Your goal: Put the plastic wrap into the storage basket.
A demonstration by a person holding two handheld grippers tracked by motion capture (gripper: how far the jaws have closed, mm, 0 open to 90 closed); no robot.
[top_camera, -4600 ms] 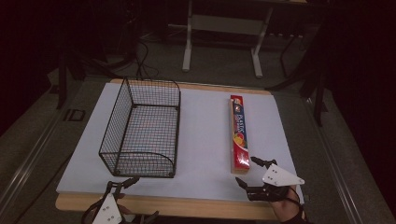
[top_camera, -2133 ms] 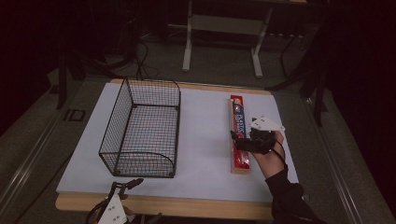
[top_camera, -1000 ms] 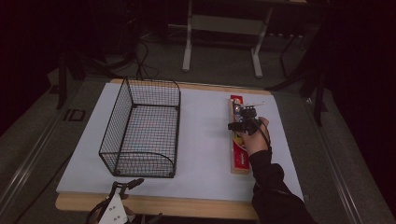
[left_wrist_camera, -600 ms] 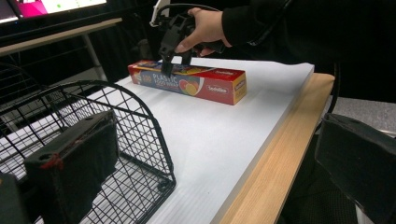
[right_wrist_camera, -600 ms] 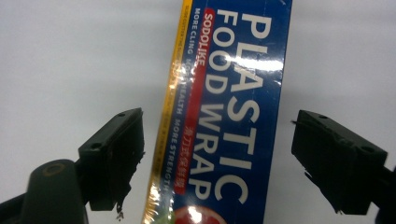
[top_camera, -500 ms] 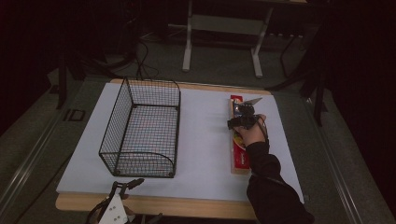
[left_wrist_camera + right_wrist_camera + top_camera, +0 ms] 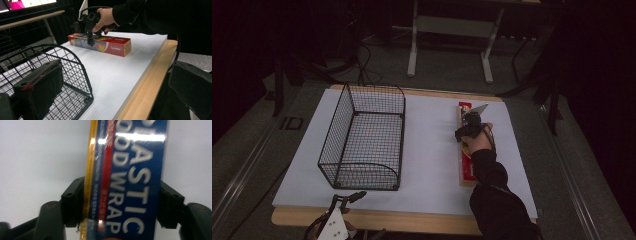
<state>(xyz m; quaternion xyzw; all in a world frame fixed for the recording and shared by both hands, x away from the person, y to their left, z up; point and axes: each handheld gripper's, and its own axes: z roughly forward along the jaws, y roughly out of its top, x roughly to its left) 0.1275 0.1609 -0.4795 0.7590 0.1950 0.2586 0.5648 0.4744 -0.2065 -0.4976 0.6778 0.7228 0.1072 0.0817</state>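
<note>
Plainly, the long plastic-wrap box [image 7: 127, 182] is blue, red-striped, yellow-edged.

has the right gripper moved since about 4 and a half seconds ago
Yes. The right gripper went from the table's near edge up along the plastic wrap box toward its far end; its jaws have just been closing onto the box.

Black wire basket [image 7: 367, 137], empty, upright, well apart from the right claw [image 7: 469, 127] on its left in the high view, just beyond the left claw [image 7: 343, 206]. White board [image 7: 427, 165] covers the wooden bench [image 7: 412, 220], bare wood edge at near side. Metal frame legs [image 7: 449, 45] on the floor past the bench. Lit screen [image 7: 27, 3] far behind the basket in the left gripper view.
</note>
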